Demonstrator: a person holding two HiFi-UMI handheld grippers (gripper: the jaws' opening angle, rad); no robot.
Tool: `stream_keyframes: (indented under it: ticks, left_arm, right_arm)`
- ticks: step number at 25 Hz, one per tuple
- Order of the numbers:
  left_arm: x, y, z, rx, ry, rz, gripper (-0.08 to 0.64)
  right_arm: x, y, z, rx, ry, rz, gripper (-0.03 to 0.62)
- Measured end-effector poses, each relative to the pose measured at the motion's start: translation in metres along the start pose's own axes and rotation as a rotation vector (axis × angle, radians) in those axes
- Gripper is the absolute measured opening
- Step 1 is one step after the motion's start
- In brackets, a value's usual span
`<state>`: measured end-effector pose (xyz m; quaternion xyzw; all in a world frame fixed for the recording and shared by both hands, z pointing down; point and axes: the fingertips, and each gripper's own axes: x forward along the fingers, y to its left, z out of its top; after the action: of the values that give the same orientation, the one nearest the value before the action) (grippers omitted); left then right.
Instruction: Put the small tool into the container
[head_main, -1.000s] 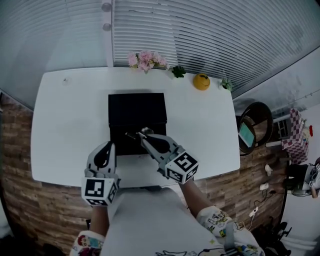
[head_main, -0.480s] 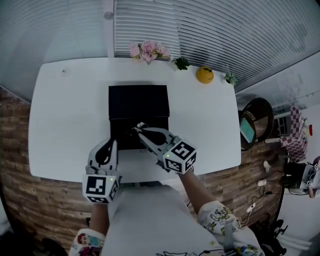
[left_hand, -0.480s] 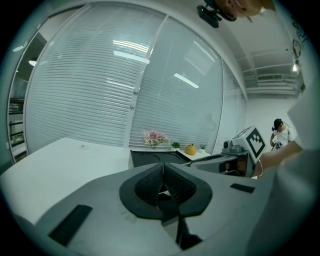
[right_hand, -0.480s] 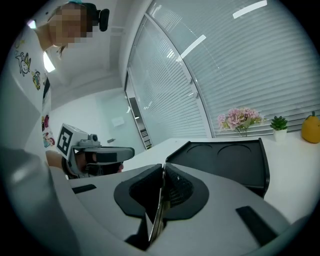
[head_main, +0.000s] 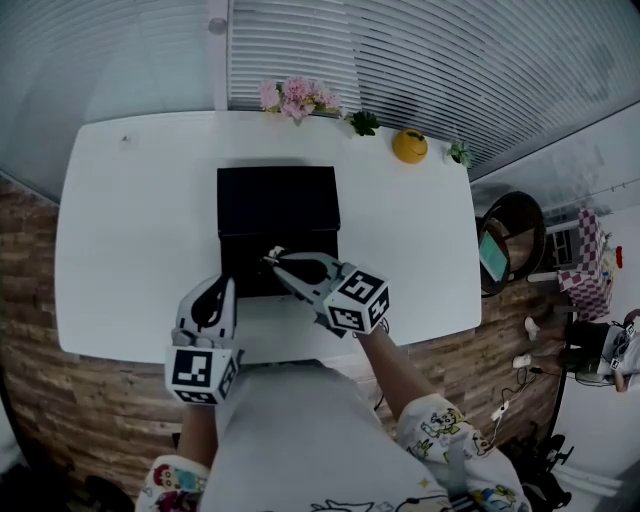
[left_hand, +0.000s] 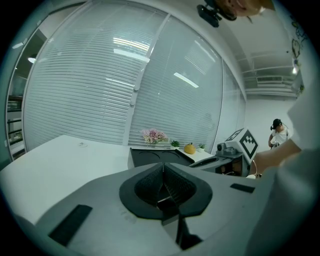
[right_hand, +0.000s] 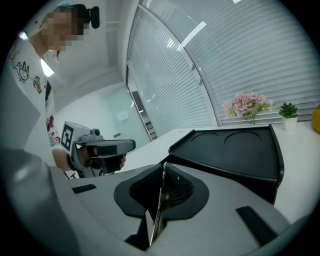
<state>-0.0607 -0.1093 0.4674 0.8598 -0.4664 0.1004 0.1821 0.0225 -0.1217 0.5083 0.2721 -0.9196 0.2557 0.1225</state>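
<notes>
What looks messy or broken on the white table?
Nothing looks spilled, broken or crooked. The black rectangular box sits square on the white table, and the right gripper pinches a thin silvery tool above it.

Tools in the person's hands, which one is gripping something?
The right tool, shut on a thin metal piece; the left tool is shut with nothing in it.

My head camera looks steeply down from well above the table (head_main: 130, 230). The cameras on my left claw (head_main: 220, 285) and right claw (head_main: 272, 255) sit close behind their jaws, facing low across it toward the blinds (head_main: 400, 60). All three share the box (head_main: 278, 200) and flowers (head_main: 293, 97).
</notes>
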Motion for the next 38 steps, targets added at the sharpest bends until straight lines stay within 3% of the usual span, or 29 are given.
stream_keyframes:
  ticks: [14,20,38]
  left_arm:
    - [0.006,-0.003,-0.004,-0.004,0.016,-0.012,0.011]
    - [0.006,-0.003,-0.005,-0.005,0.023,-0.009,0.011]
    - [0.01,0.002,-0.013,-0.014,0.041,0.005,0.011]
  right_arm:
    - [0.013,-0.008,-0.024,-0.13,0.223,0.059,0.018]
    - [0.013,-0.01,-0.029,-0.105,0.255,0.065,0.018]
    - [0.021,-0.017,-0.04,-0.15,0.347,0.042,0.018]
